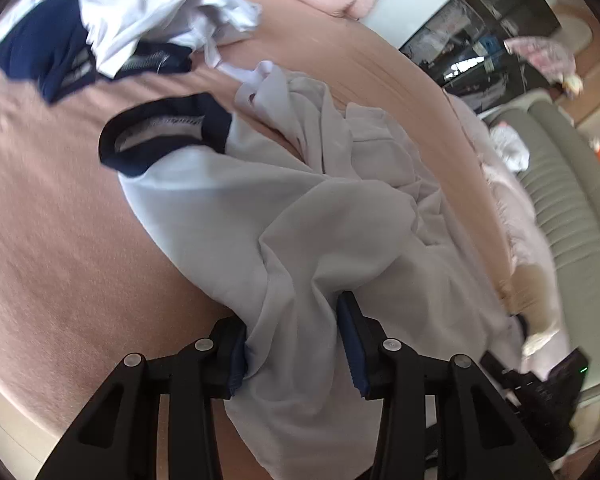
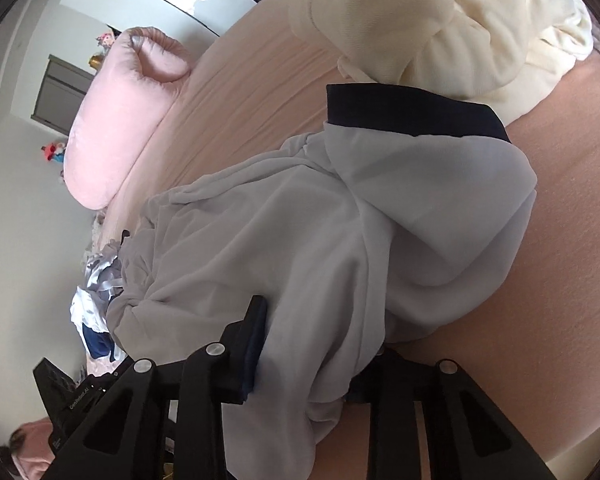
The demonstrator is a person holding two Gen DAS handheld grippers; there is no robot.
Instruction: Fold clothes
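Risk of a lopsided lift on a bunched shirt.

Left gripper (image 1: pixel 300 344) has its jaws partly closed on a thick gather of the pale shirt (image 1: pixel 284 216), which lies crumpled on the pink bed (image 1: pixel 40 220), its navy cuff (image 1: pixel 160 128) out flat beyond. Right gripper (image 2: pixel 300 344) likewise pinches a wad of the same shirt (image 2: pixel 300 220); its far finger is buried in cloth. Both grips take several layers, not one edge, so lifting could drag hidden folds up twisted, or let a layer slip free. The pile (image 1: pixel 100 12) and cream garment (image 2: pixel 440 20) lie close enough to snag.
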